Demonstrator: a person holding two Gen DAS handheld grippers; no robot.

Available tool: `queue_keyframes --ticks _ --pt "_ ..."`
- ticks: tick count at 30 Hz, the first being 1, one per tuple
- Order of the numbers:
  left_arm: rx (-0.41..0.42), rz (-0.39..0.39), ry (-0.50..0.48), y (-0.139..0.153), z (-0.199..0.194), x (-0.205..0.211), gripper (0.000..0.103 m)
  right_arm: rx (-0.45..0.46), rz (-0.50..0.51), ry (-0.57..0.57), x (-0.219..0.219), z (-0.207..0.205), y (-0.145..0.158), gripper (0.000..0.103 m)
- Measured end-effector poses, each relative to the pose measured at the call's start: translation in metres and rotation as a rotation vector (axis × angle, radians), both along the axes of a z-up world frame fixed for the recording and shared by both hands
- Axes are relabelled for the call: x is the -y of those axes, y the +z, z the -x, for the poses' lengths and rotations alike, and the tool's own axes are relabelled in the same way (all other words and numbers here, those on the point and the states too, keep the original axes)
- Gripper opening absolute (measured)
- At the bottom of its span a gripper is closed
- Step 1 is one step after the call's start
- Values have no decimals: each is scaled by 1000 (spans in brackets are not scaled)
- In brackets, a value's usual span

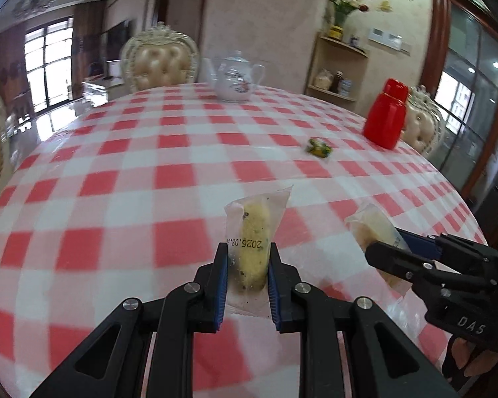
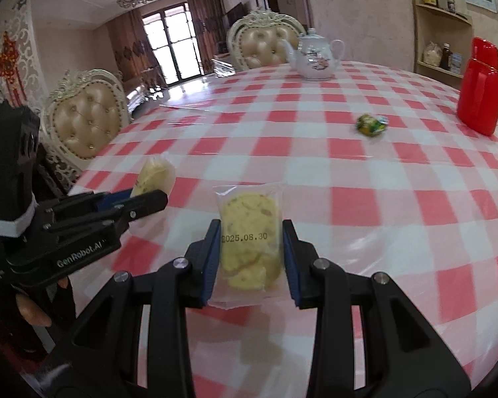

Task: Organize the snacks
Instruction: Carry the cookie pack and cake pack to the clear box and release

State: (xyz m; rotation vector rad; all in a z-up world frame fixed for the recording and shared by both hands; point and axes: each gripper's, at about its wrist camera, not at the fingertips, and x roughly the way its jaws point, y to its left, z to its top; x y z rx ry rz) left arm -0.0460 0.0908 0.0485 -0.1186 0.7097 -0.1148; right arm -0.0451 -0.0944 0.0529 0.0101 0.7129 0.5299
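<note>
You have a snack in each tool right now. Your left gripper is pinched on a clear-wrapped biscuit packet, gripped edge-on so it stands upright between the blue pads, date stamp reading upside down. Your right gripper is clamped across the flat face of a second biscuit packet, jaws a bit wider to suit it, date stamp facing the camera. Both packets ride above the red-and-white checked tablecloth, side by side, not touching each other. One snack is left loose: a small green-wrapped candy lying on the cloth, near the red flask and well apart from both tools. A white teapot stands at the far side. No tray, bowl or box for the snacks shows in either view, so where these belong cannot be told. Judging by this, you are mid-task: two items picked up, none placed, the candy untouched.
</note>
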Motion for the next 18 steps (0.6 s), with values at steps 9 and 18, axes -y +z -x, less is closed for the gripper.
queue_keyframes --ticks 9,18 --pt "35 -7 97 7 52 -46 22 27 -18 99 -52 31 5 39" --pt "49 -24 192 12 101 -91 22 33 -23 221 -107 59 3 39"
